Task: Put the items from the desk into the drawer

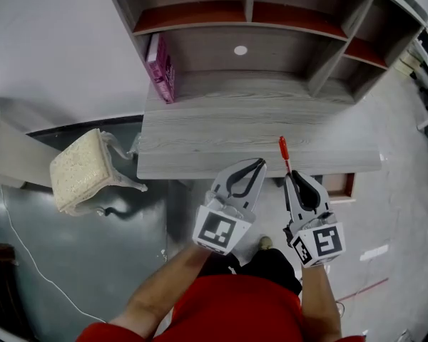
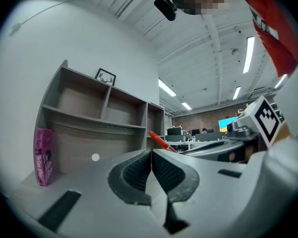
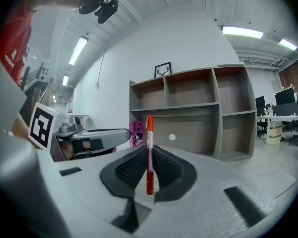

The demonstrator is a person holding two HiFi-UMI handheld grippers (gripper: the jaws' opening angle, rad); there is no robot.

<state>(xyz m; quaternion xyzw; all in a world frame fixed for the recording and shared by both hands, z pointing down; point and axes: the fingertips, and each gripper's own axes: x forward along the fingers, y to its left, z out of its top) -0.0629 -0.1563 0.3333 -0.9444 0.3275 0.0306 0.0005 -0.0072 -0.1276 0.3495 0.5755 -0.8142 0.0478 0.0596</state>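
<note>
Head view, nearest first: the person's red top fills the bottom, with two forearms reaching forward, each carrying one gripper. The left gripper point(image 1: 260, 163) has its jaws pressed together with nothing between them. The right gripper point(image 1: 289, 174) is clamped on one red pen point(image 1: 283, 150), which sticks out past the fingertips. In the right gripper view it stands upright between the pads.

Both grippers hang over bare floor just short of the desk's point(image 1: 200, 164) front edge. Only the pen's far end crosses that edge, above the wood rather than lying on it. The two grippers are near each other, not touching.

Under the front edge, right of the right gripper, a reddish-rimmed frame that looks like the drawer point(image 1: 340, 185) juts out a little.

Left of the desk's corner stands one cream-cushioned chair point(image 1: 77, 171), close to the corner. The floor to the right of the desk is open.

The desktop is almost wholly free. One pink book point(image 1: 160, 67) stands upright at its far left, against the side of the shelf unit point(image 1: 321, 68). That unit closes off the back of the desk and has three bays across its upper row. One small framed picture point(image 3: 163, 69) sits on top.
</note>
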